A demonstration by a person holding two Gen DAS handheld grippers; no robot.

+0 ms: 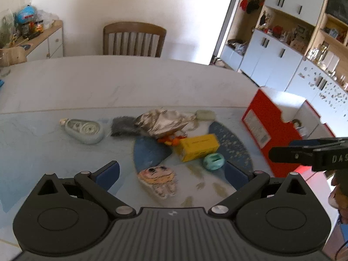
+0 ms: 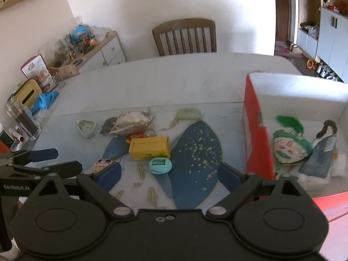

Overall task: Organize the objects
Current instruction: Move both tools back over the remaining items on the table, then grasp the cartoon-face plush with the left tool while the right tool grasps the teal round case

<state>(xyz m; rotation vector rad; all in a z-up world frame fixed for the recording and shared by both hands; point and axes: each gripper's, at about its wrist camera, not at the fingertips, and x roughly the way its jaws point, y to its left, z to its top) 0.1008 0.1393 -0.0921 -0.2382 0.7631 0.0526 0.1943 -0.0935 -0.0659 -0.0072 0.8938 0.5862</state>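
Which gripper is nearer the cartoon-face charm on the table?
Left. The left gripper hangs open with the cartoon-face charm between its fingers; the right gripper, also open, has it beside its left finger.

White table [image 1: 108, 82] in the middle of the room. Behind the table, one wooden chair [image 1: 134, 39] against a plain white wall [image 1: 130, 0]. Left of the table, a low cabinet [image 2: 104, 50] with a wood top, full of small clutter. Right of the table, tall shelves with white doors [image 1: 280, 50] and an open doorway [image 2: 285, 17]. Soft daylight everywhere.
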